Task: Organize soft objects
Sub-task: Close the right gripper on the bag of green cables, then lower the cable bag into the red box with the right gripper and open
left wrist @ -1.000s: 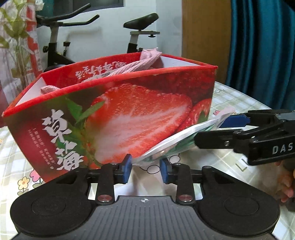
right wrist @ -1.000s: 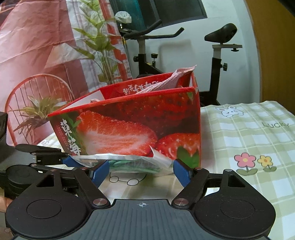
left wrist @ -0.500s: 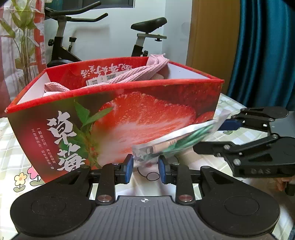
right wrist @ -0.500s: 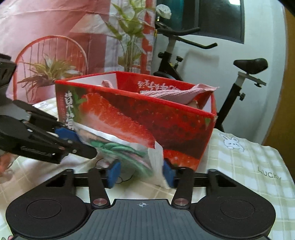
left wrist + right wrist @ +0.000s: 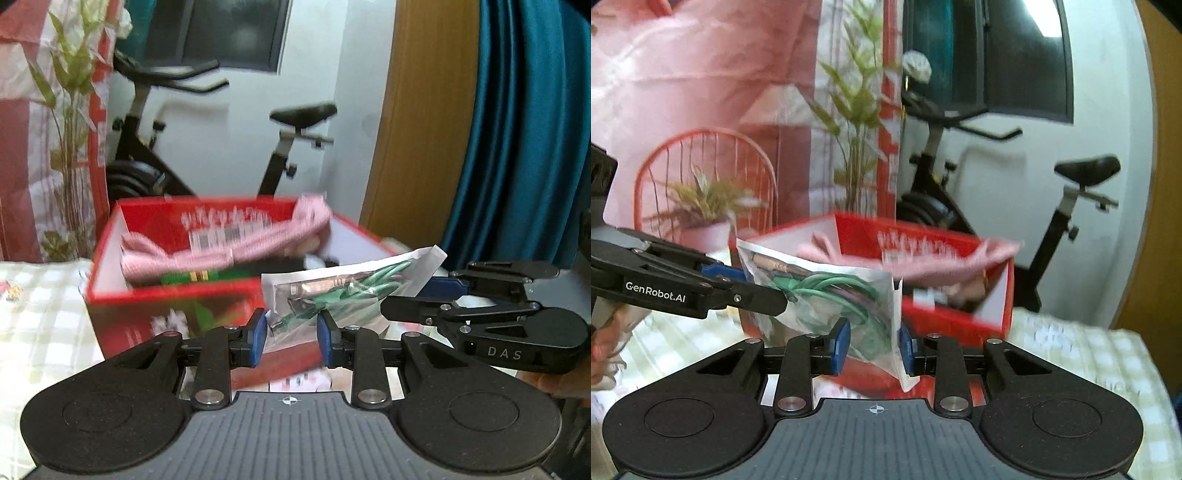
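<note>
The crinkled clear packet [image 5: 343, 291] of coiled green cable hung between both tools, left tool [image 5: 290, 330] gripping it, right tool [image 5: 873, 345] closing on its other end.

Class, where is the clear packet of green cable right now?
In both wrist views the packet hangs in the air before the red box, between both grippers' fingers.

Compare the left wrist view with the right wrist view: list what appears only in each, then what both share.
Only the left wrist view: a blue curtain, a wooden door panel and the green item inside the box.

Only the right wrist view: a red wire chair, a potted plant.

Both: the red strawberry box, pink cloth, exercise bike, and the clear bag of green cable between both grippers; the right gripper is closing on it.
</note>
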`<state>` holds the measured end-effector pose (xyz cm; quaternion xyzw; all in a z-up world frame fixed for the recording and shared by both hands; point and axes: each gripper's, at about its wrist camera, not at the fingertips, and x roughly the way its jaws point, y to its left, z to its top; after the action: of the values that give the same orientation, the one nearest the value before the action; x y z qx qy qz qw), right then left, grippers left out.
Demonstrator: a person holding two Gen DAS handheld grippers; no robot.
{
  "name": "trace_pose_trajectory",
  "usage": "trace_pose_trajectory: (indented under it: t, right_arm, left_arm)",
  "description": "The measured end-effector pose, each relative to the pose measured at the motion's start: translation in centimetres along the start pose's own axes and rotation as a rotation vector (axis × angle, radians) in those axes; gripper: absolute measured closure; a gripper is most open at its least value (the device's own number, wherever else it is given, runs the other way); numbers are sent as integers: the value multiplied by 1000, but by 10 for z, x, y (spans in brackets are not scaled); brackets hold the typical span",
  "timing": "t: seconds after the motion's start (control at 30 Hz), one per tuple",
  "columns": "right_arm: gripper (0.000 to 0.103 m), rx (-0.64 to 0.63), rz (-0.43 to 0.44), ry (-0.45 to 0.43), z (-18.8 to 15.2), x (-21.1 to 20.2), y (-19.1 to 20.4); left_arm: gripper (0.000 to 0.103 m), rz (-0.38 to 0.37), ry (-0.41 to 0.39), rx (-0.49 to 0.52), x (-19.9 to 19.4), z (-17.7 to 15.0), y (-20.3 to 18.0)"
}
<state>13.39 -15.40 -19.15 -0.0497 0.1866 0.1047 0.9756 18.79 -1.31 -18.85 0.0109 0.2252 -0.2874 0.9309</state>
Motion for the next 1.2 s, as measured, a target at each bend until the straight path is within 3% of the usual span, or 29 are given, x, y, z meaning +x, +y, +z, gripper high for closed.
trace_pose_trajectory:
  t: [0.23, 0.4, 0.6, 0.87, 1.2]
  right_arm:
    - [77, -13, 5, -82, 56, -11, -3]
    - [77, 4, -5, -86, 89, 1, -17]
    - [77, 74, -21, 11, 94, 35, -44]
    - [76, 164, -44, 178, 71, 79, -67]
    - [76, 211, -75, 252, 51, 105, -72]
  left_arm:
    - [72, 9, -103, 7, -19, 45, -2]
    - [72, 3, -105, -10, -9, 75, 5]
    - [72, -35, -5, -78, 29, 86, 20]
    - [72, -83, 162, -178, 82, 70, 36]
    - [70, -80, 237, -190, 115, 60, 41]
